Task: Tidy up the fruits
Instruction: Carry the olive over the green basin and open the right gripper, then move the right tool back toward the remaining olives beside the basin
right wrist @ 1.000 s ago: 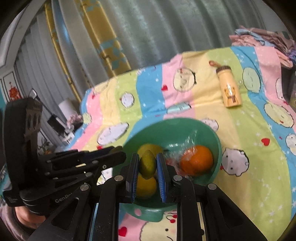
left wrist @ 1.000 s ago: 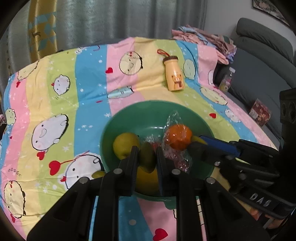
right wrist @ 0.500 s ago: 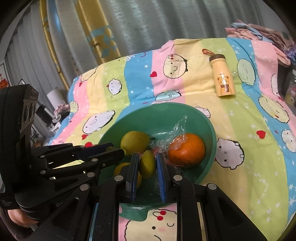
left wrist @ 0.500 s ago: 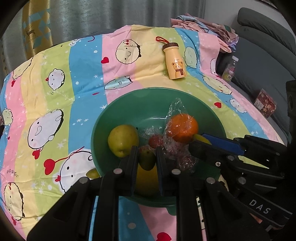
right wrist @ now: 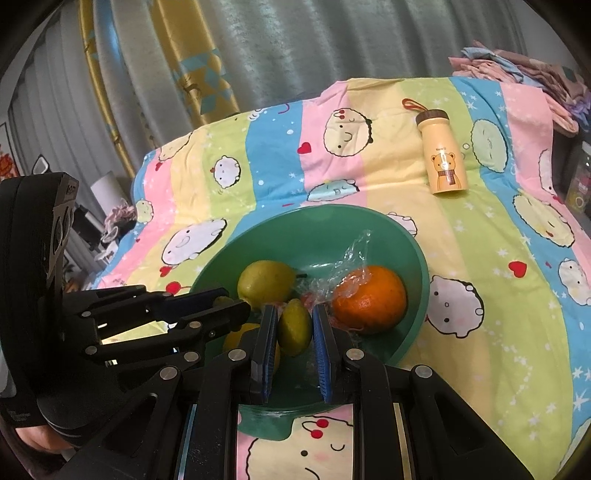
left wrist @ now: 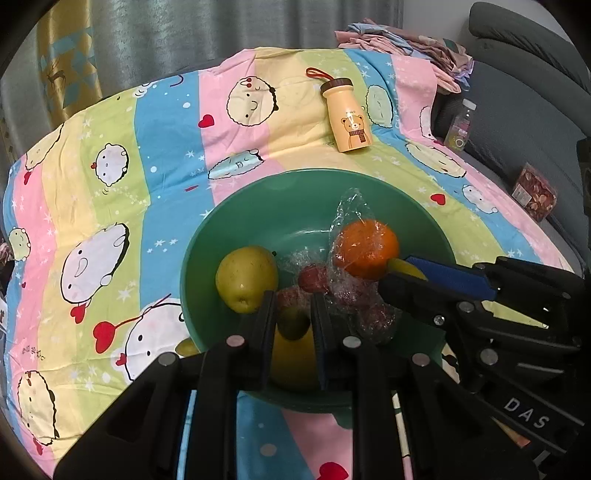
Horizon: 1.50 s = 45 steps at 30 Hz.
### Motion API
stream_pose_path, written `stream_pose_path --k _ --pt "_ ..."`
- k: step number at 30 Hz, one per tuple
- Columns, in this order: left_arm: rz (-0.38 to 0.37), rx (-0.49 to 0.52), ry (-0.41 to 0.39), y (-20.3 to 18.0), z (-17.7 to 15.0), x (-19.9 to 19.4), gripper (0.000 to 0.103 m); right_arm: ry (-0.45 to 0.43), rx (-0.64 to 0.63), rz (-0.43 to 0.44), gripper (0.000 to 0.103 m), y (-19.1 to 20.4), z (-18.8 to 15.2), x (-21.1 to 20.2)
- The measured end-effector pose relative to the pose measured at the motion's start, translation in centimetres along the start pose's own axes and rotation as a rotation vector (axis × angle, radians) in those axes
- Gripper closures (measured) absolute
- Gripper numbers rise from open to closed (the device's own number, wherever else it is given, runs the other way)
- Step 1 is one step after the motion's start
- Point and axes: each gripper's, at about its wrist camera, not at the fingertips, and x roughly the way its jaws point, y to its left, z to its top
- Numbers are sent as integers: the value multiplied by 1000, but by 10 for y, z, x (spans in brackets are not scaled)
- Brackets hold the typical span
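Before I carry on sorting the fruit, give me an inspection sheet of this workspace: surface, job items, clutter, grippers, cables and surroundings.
Surface: striped cartoon cloth, a few wrinkles, covering the whole work area.
Job's things: green bowl holding a pear, an orange in clear wrap, small red fruits in wrap and a large yellow fruit.
Clutter: bear bottle lying on its side beyond the bowl.
Grippers: left gripper shut on a small green fruit; right gripper shut on a small yellow-green fruit; both are over the bowl.
Cables: nothing seen.
Surroundings: grey curtain, grey sofa, pile of clothes.
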Motion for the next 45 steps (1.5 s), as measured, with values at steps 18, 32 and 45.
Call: stream_pose_path --k 18,32,45 --pt "19 17 0 -4 0 -1 84 -8 1 0 82 -1 3 -4" --pt "38 3 -11 0 2 -5 77 -30 23 -14 82 -3 4 -9" --pt "70 -27 -36 6 2 -15 37 -73 55 -24 62 -6 6 -20"
